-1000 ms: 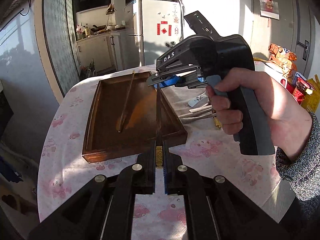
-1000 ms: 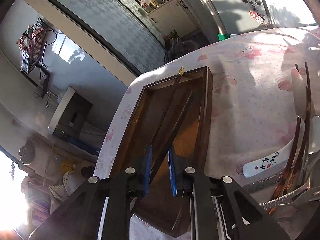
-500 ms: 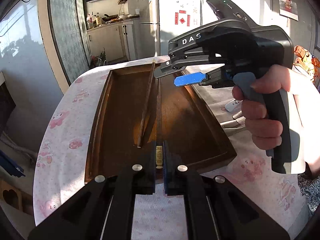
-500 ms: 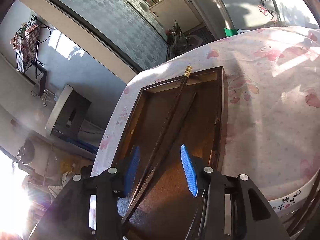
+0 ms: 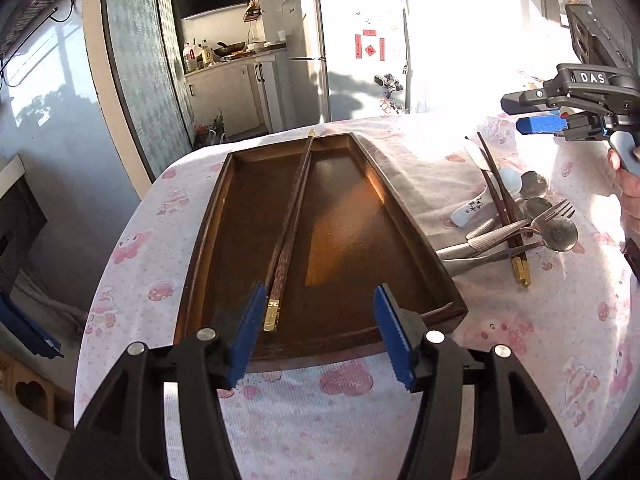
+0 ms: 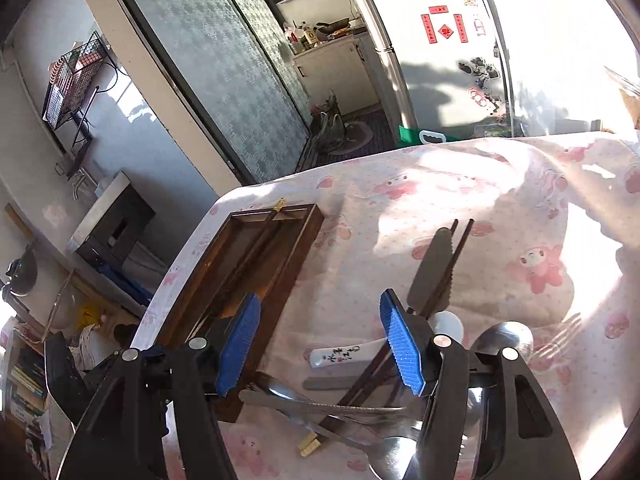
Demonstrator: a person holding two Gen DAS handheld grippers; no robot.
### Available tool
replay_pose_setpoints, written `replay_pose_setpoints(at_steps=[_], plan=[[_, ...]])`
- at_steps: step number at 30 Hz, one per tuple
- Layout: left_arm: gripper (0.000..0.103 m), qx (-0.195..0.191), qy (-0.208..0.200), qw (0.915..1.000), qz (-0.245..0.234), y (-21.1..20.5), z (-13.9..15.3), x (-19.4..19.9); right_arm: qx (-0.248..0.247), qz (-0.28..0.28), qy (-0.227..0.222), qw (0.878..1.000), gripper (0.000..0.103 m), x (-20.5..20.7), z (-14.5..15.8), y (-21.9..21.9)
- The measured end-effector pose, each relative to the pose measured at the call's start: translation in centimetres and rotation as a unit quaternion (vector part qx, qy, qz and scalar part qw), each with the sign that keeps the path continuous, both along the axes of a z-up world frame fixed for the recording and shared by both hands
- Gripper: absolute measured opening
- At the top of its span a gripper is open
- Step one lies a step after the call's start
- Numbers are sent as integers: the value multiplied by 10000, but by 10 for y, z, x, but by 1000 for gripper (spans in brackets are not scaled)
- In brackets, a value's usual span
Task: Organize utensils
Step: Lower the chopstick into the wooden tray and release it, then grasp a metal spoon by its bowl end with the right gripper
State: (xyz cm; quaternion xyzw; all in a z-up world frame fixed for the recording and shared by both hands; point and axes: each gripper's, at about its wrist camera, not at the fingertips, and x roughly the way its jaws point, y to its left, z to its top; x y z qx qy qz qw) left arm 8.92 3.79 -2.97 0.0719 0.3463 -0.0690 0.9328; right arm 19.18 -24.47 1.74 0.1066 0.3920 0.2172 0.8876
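Note:
A dark wooden tray (image 5: 404,216) lies on the pink-patterned tablecloth, with two dark chopsticks (image 5: 291,224) side by side inside it. My left gripper (image 5: 320,332) is open and empty over the tray's near edge, just behind the chopsticks' gold-capped end. To the tray's right lies a pile of utensils: a white ceramic spoon (image 5: 474,208), metal spoons (image 5: 558,234), a fork (image 5: 552,216), a knife and two more chopsticks (image 5: 502,204). My right gripper (image 6: 324,344) is open and empty above that pile (image 6: 360,396); the tray (image 6: 298,256) is to its left.
The round table's edge (image 5: 132,216) curves close to the tray's left and far sides. The right gripper and the hand holding it (image 5: 580,112) hover at the far right in the left wrist view. A fridge (image 5: 352,48) and kitchen cabinets stand beyond the table.
Both grippers have opened and let go of the chopstick, which now lies in the tray beside the other. The right gripper has moved right, from over the tray to above the utensil pile.

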Motion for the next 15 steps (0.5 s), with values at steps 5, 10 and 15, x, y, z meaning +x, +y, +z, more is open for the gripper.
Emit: replay_pose_setpoints(at_steps=[5,10,15], plan=[[61,-359,73,9949,-938,-52,6,-13,345,-383,237,9984,66,1,-22,-51],[61,-17,189,9896,-1427,-99,-5,-5,435,-403,366,9976,66,1,-44,-60],[61,-123,397,9861,-1608,-118,-13,11,456,-348,547,9969,66,5,-58,-56]])
